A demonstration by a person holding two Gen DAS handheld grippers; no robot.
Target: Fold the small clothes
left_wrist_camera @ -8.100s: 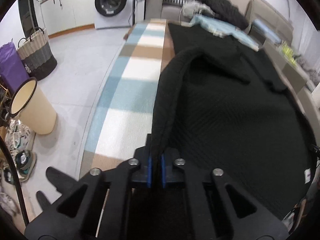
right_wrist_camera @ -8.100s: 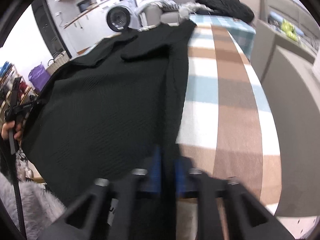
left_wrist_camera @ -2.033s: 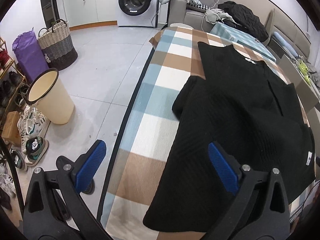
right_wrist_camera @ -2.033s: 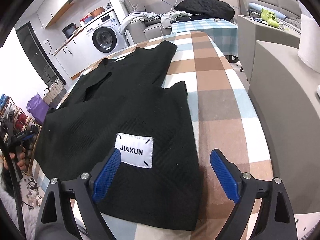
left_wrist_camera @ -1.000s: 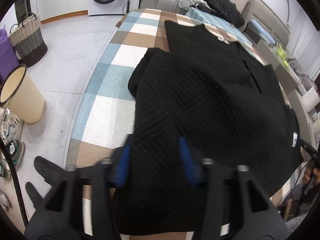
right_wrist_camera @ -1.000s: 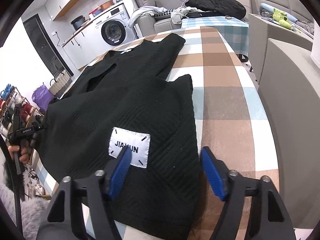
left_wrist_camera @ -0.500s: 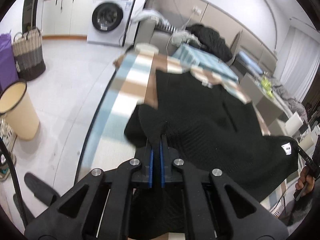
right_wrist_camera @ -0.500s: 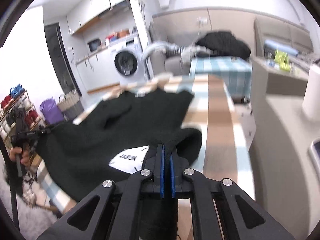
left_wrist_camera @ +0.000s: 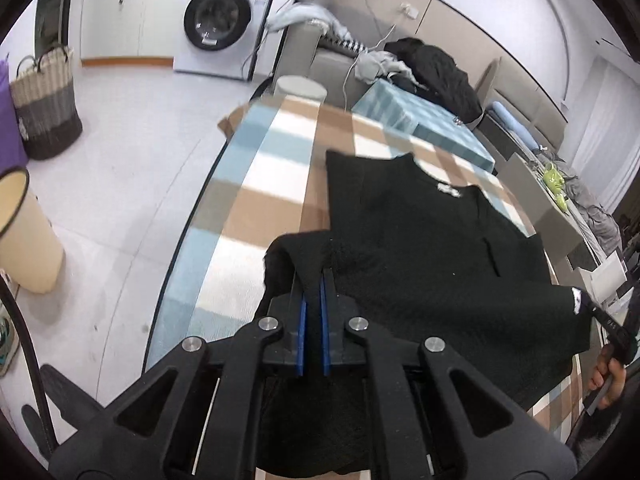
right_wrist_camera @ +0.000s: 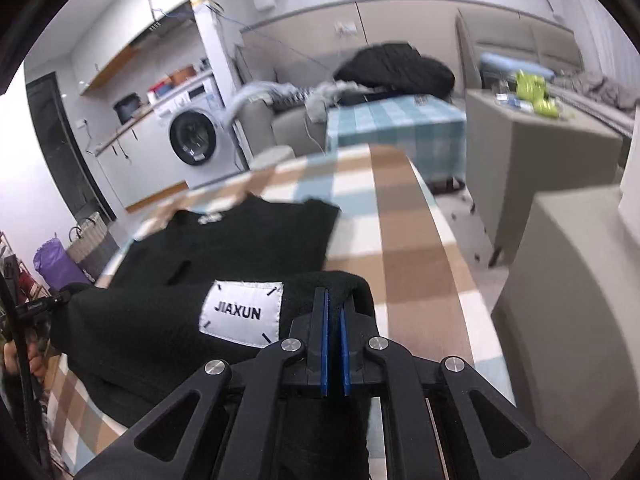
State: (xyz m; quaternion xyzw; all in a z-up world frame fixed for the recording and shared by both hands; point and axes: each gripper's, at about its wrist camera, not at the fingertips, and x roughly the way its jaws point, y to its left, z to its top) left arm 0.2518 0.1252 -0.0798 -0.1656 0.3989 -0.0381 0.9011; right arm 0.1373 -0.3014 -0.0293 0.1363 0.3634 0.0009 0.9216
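A black knit garment [left_wrist_camera: 432, 256] lies on the checked table [left_wrist_camera: 264, 184], its far collar end flat and its near hem lifted. My left gripper [left_wrist_camera: 311, 280] is shut on the hem's left corner, held above the table. My right gripper [right_wrist_camera: 333, 300] is shut on the hem's right corner of the garment [right_wrist_camera: 240, 248], beside a white JIAXUN label [right_wrist_camera: 242, 313]. The hem hangs stretched between the two grippers. The right gripper also shows at the right edge of the left wrist view [left_wrist_camera: 612, 326].
A cream bin [left_wrist_camera: 20, 236] and a woven basket [left_wrist_camera: 44, 104] stand on the floor left of the table. A washing machine [left_wrist_camera: 222, 24] is at the back. A sofa with clothes [left_wrist_camera: 432, 68] and grey furniture [right_wrist_camera: 568, 280] lie behind and to the right.
Both grippers closed on the near hem corners and lifted them off the table. Since half a second ago they have carried the hem a little forward toward the collar.
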